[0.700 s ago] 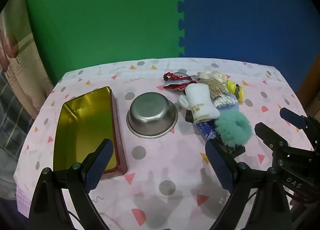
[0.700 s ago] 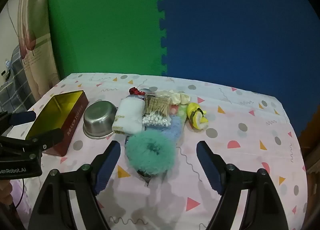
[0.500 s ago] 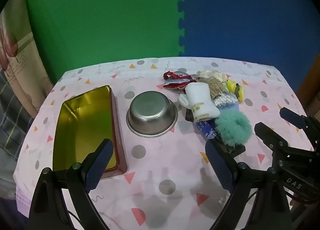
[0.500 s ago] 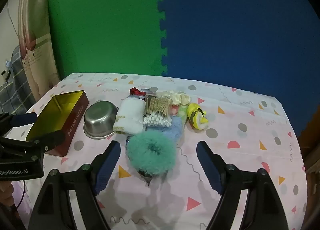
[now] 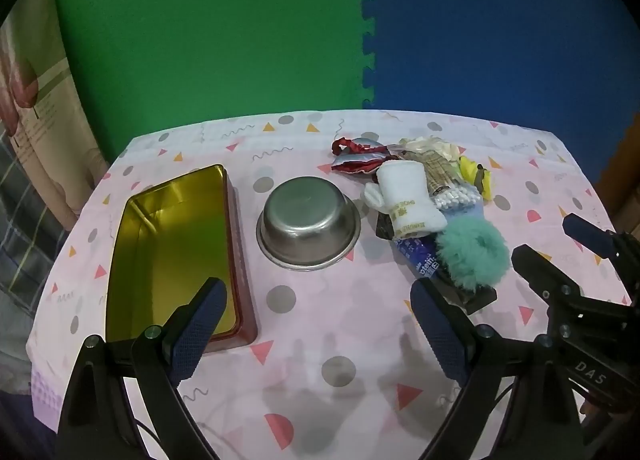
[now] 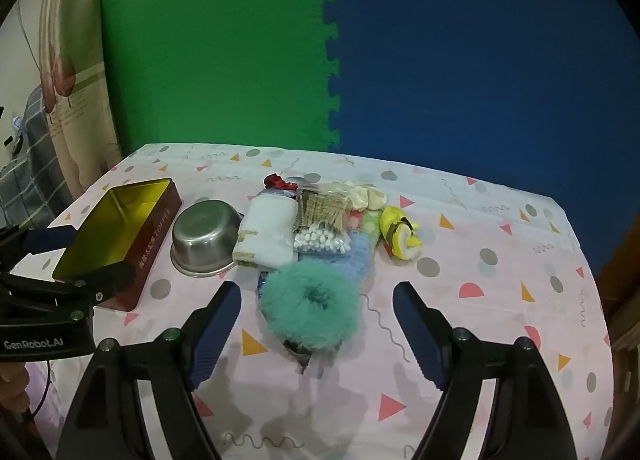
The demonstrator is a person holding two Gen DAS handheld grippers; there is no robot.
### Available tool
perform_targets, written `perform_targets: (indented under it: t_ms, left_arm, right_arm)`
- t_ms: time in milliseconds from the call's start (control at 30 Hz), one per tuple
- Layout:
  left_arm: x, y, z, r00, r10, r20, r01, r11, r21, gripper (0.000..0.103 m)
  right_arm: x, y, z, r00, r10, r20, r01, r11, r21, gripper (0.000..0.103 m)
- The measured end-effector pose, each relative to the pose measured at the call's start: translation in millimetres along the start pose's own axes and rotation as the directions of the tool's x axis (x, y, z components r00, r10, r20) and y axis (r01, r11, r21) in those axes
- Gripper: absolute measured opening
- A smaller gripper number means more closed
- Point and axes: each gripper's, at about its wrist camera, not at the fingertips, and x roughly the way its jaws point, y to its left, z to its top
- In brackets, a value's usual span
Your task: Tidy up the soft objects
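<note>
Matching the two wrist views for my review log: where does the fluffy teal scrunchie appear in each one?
Left wrist: the teal scrunchie sits right of centre, at the near end of the pile, right of the steel bowl.
Right wrist: the scrunchie is at centre, just ahead of the open right tongs.
Shared landmark: the steel bowl, left of the scrunchie in both.

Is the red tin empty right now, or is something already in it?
Empty: the red tin shows only its bare gold floor, no items inside.

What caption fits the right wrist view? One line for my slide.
Open right gripper poised before a fluffy teal scrunchie at the near end of a pile of soft items.
</note>
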Motion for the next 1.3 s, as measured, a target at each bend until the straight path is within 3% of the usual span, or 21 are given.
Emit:
perform_targets:
  t_ms: [1300]
  left_arm:
    - [-1.0, -1.4, 1.5, 1.000, 0.004, 0.000, -0.004, 1.000, 0.000, 0.092]
  right_arm:
    - [-5.1, 3.5, -0.8, 1.000, 0.012, 0.011, -0.012, 1.000, -0.002, 0.081]
